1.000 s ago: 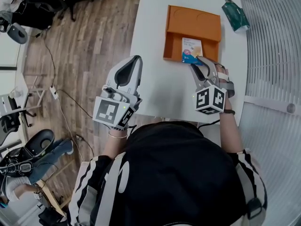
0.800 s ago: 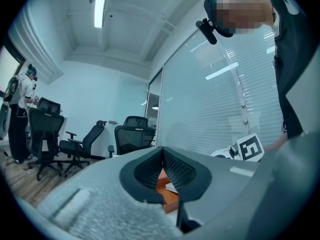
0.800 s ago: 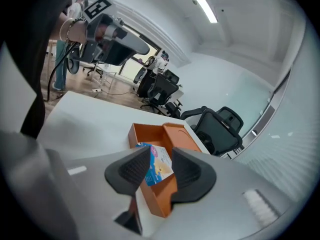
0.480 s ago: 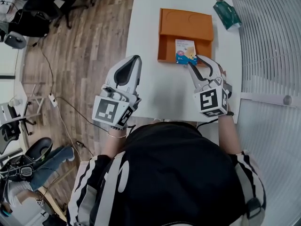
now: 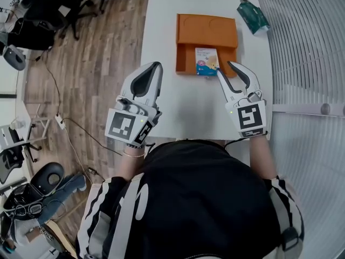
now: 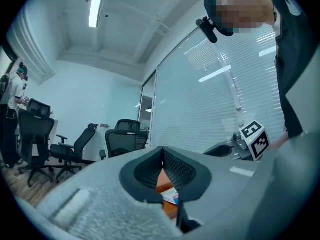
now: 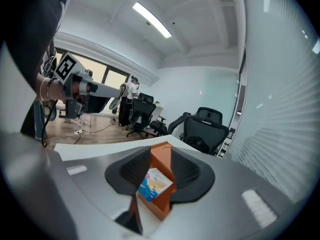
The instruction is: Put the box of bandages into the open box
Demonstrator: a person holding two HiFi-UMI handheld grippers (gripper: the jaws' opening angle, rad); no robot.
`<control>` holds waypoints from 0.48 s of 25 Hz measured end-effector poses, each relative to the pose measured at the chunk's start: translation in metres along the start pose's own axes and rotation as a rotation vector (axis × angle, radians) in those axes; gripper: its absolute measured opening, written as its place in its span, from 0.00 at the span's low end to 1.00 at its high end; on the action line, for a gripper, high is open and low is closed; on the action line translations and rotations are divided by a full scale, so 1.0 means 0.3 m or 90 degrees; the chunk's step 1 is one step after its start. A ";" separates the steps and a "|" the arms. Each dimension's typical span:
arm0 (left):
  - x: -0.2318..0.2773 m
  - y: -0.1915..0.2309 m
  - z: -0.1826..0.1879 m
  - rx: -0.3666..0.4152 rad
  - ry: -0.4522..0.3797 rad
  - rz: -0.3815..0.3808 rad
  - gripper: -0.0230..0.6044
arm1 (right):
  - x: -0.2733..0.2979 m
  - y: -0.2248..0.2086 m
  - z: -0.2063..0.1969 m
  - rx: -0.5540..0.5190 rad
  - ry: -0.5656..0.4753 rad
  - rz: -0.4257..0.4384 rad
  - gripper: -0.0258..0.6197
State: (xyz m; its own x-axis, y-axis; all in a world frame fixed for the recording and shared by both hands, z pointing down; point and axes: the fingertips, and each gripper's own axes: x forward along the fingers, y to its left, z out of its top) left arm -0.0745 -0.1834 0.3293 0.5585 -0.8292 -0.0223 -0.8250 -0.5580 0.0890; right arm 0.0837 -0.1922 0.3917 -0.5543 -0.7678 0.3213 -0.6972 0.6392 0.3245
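Bandage box [image 5: 206, 61] in open box [image 5: 206, 31]

We wear a black top [image 5: 205, 193] w/ white stripes down both sleeves [image 5: 108, 215], plus a thin pale band [image 5: 133, 155] at the left wrist. Our left gripper [image 5: 156, 65] has a pale grey shell, long curved jaws w/ black ribbed pads inside, and small knobs near the back. Our right gripper [image 5: 226, 69] is the same build & colours. Each carries a white cube [image 5: 128, 127] w/ black square markers at the rear. A thin dark cable [image 5: 233, 141] runs under the right one. The left gripper view shows a black cam mount [image 6: 207, 26] at our head.
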 end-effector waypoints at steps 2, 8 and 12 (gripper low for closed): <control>0.006 -0.009 0.006 0.002 -0.003 -0.004 0.04 | -0.021 -0.023 0.022 0.035 -0.023 -0.010 0.23; 0.024 -0.025 0.030 0.006 -0.012 -0.013 0.04 | -0.072 -0.080 0.069 0.080 -0.068 -0.038 0.23; 0.045 -0.036 0.047 0.010 -0.020 -0.021 0.04 | -0.096 -0.113 0.077 0.093 -0.083 -0.056 0.23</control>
State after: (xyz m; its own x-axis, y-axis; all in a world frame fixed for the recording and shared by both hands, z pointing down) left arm -0.0593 -0.1890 0.3141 0.5822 -0.8111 -0.0565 -0.8079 -0.5849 0.0717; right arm 0.1128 -0.1930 0.3508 -0.5365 -0.8253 0.1764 -0.7986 0.5640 0.2099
